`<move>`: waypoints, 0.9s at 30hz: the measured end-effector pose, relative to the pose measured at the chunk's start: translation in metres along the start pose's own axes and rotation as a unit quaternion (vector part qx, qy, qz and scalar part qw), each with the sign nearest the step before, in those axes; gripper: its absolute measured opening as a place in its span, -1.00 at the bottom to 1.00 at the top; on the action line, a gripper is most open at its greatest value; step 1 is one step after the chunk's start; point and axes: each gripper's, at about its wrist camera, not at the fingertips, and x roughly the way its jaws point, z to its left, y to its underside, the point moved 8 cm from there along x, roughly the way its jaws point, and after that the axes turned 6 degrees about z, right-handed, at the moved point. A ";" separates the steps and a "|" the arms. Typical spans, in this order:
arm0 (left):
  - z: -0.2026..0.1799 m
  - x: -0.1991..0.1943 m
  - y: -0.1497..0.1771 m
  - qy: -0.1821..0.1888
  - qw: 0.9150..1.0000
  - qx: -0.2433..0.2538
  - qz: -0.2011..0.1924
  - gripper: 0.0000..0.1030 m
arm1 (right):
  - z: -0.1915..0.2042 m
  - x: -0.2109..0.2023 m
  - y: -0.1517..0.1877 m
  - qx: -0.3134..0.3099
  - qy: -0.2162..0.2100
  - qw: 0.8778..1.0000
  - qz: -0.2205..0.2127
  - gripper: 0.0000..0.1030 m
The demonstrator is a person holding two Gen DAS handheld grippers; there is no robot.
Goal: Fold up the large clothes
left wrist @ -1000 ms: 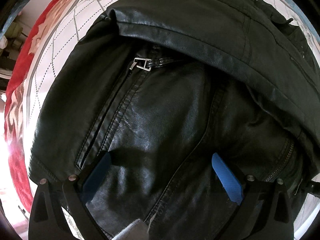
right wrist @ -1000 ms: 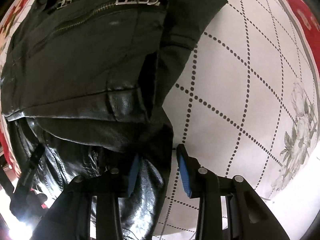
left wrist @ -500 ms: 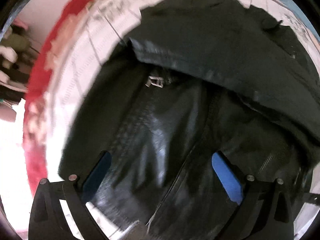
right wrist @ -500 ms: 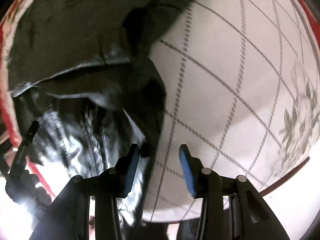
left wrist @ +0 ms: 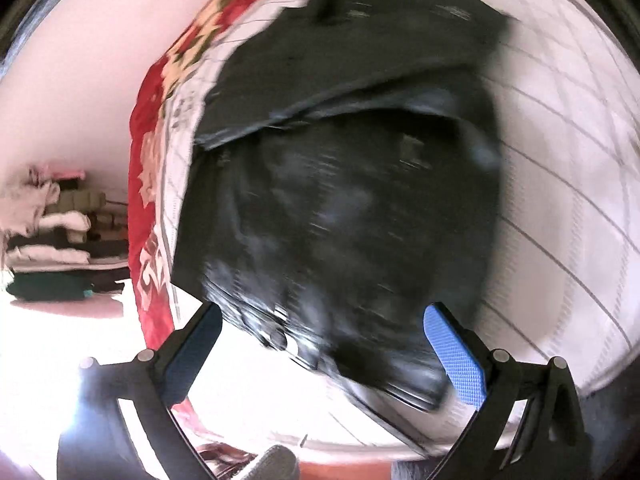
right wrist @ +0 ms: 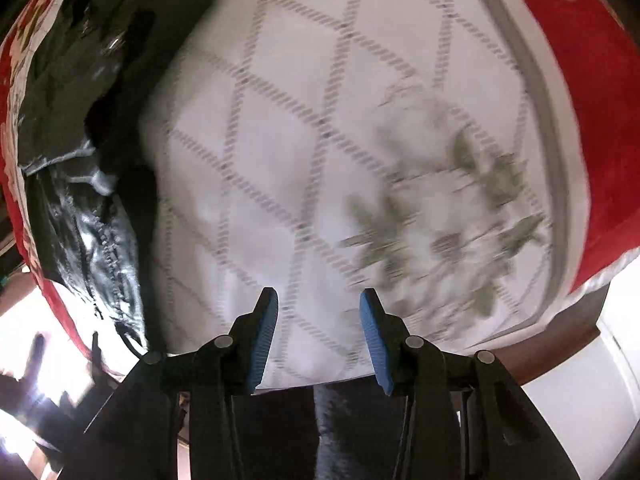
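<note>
Quilted bedspread [right wrist: 320,128], motion-blurred black jacket [left wrist: 344,200]

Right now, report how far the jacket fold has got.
Done: the jacket lies on the bed with an upper layer folded over its top. In hand: nothing; the left gripper and right gripper are both open and empty. Left: motion blur hides whether more folds are needed.
</note>
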 end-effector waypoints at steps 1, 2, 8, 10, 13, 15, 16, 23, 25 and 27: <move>-0.014 -0.001 0.005 -0.006 1.000 0.010 0.006 1.00 | -0.012 -0.007 -0.006 0.001 -0.002 1.000 -0.001 -0.13; -0.027 0.002 0.008 -0.015 1.000 0.019 0.014 1.00 | -0.024 -0.011 -0.012 0.003 -0.004 1.000 -0.002 -0.13; -0.056 0.045 0.001 -0.081 0.995 0.041 0.043 1.00 | -0.072 -0.033 -0.046 0.030 -0.026 0.999 -0.014 -0.13; -0.052 0.048 -0.006 -0.100 0.994 0.039 0.036 1.00 | -0.081 -0.045 -0.062 0.034 -0.030 0.999 -0.014 -0.13; -0.034 0.054 -0.026 -0.130 0.991 0.017 0.026 1.00 | -0.099 -0.056 -0.082 0.032 -0.040 0.999 -0.013 -0.13; -0.020 0.060 -0.036 -0.135 0.990 0.001 0.030 1.00 | -0.095 -0.056 -0.093 0.024 -0.051 0.998 -0.018 -0.13; -0.015 0.062 -0.039 -0.133 0.991 -0.008 0.033 1.00 | -0.092 -0.056 -0.099 0.018 -0.060 0.998 -0.021 -0.13; 0.006 0.066 -0.050 -0.053 0.997 -0.047 0.023 -0.47 | -0.018 -0.063 -0.136 -0.045 -0.278 0.958 -0.051 0.06; 0.002 0.060 -0.051 -0.038 0.998 -0.043 0.012 -0.82 | 0.004 -0.058 -0.149 -0.047 -0.355 0.933 -0.040 0.27; 0.001 0.056 -0.053 -0.033 0.999 -0.043 0.005 -0.87 | 0.021 -0.053 -0.161 -0.033 -0.416 0.908 -0.032 0.38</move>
